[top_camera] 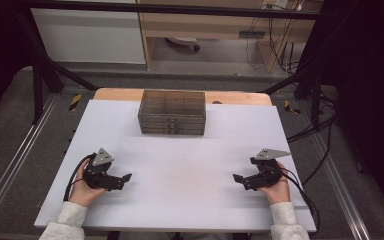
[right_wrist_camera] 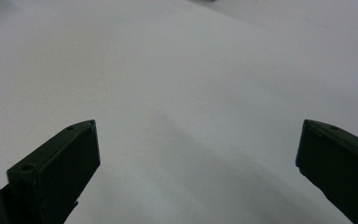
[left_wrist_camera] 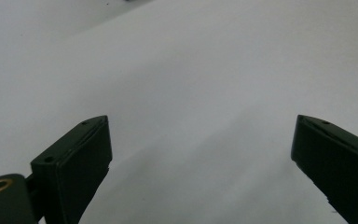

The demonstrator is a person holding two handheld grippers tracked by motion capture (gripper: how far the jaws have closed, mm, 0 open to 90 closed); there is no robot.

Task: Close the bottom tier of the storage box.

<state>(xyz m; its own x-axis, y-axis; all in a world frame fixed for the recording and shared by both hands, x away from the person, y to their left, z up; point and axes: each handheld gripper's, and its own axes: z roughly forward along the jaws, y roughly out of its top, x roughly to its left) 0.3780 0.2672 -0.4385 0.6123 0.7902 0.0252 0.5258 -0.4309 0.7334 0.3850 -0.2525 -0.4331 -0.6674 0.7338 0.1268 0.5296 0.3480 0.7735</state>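
High view: a white board (top_camera: 180, 150) covers a wooden table (top_camera: 120, 94), whose bare edge shows along the far side. A smoky translucent drawer box (top_camera: 172, 112) stands upright at the far middle of the board. Its front faces the person and shows stacked drawer fronts, all flush with the casing. Dividers are faintly visible through its top.

The left gripper (top_camera: 126, 177) lies low over the near left part of the board, held in the left hand (top_camera: 84, 187), with its jaws pointing inward toward the centre. The right gripper (top_camera: 236, 178) mirrors it at the near right, held in the right hand (top_camera: 275, 189), also pointing inward. A grey three-cornered plate sits on top of each, and a black cable trails back from each past a pale sleeve. The two grippers are well apart from one another, with bare board between them. Both are well apart from the drawer box, which lies beyond and between them.

Left gripper view: the two black jaws stand wide apart with nothing between them, and plain white board lies ahead.

Right gripper view: the same finding, with jaws spread wide, nothing held, and white board in front. Contact between either gripper's underside and the board cannot be determined.
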